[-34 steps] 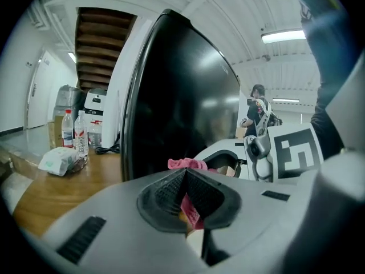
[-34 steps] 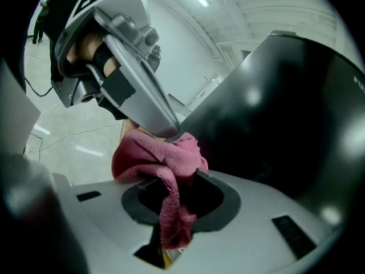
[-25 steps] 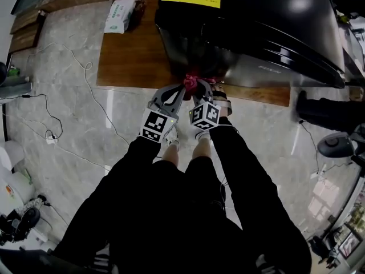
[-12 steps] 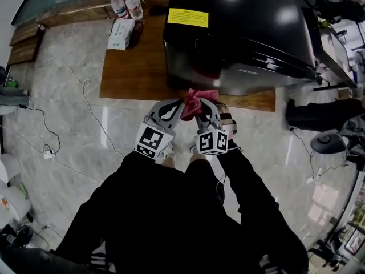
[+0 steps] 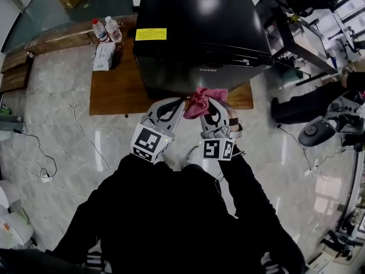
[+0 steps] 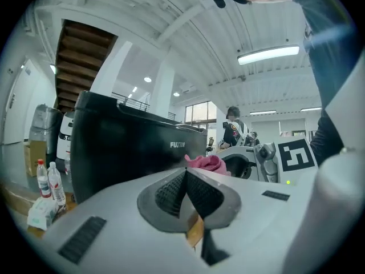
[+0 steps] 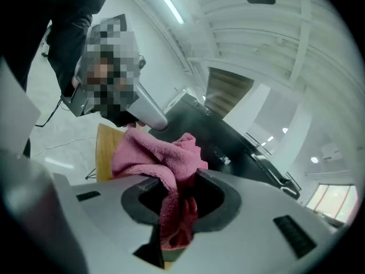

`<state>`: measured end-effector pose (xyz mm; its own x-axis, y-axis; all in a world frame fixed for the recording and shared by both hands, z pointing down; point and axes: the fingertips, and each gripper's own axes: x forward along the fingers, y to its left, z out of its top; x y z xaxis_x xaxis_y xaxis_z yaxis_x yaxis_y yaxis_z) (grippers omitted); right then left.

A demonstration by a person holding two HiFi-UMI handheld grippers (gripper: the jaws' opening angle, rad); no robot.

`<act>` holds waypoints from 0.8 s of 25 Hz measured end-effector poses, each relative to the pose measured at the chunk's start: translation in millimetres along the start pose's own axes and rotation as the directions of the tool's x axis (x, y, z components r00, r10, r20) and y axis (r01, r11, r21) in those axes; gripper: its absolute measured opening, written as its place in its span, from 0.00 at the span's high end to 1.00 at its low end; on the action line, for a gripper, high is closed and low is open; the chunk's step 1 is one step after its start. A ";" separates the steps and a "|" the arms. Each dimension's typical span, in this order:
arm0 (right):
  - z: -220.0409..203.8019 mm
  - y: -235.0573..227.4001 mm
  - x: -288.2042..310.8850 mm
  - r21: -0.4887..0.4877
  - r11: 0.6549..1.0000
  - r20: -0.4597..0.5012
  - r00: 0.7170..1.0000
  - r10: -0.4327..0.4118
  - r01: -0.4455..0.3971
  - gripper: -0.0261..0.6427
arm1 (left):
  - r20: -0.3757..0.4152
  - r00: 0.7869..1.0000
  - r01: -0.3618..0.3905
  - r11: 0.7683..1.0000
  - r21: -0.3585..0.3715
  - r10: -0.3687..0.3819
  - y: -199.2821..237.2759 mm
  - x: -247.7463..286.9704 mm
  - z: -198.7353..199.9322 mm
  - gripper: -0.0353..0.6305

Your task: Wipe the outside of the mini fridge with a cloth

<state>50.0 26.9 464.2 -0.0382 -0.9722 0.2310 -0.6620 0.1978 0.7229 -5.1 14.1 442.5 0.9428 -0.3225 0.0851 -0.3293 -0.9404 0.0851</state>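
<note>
A black mini fridge (image 5: 197, 33) stands on a low wooden platform (image 5: 111, 93). My right gripper (image 5: 211, 108) is shut on a bunched pink cloth (image 5: 199, 99), held just in front of the fridge's front face. In the right gripper view the cloth (image 7: 162, 156) bulges out over the jaws of that gripper (image 7: 178, 201), with the fridge (image 7: 234, 138) behind. My left gripper (image 5: 180, 101) is beside it on the left, shut with its pads together and nothing between them (image 6: 185, 181). The left gripper view shows the fridge (image 6: 125, 147) ahead and the cloth (image 6: 206, 162) to the right.
Two water bottles (image 5: 106, 29) and a tissue pack (image 5: 104, 56) sit at the platform's left end. Cables (image 5: 54, 136) trail over the marble floor on the left. A seated person's legs (image 5: 296, 107) and a chair base (image 5: 315, 133) are at the right.
Both grippers rose and drew back from the fridge's lower front, the cloth still in the right one. The head view pulled back, so the whole fridge top shows.
</note>
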 end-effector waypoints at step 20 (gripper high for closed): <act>-53.6 -121.4 8.8 -0.120 0.987 0.069 0.993 -0.099 0.107 0.81 | 0.057 0.996 -0.072 0.997 0.001 0.072 -46.0 99.6 31.4 0.94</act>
<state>170.2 1.0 413.4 -0.0239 -0.9934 0.1126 -0.5677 0.1062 0.8163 105.6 21.9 415.9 0.9182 -0.3948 0.0339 -0.3962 -0.9149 0.0773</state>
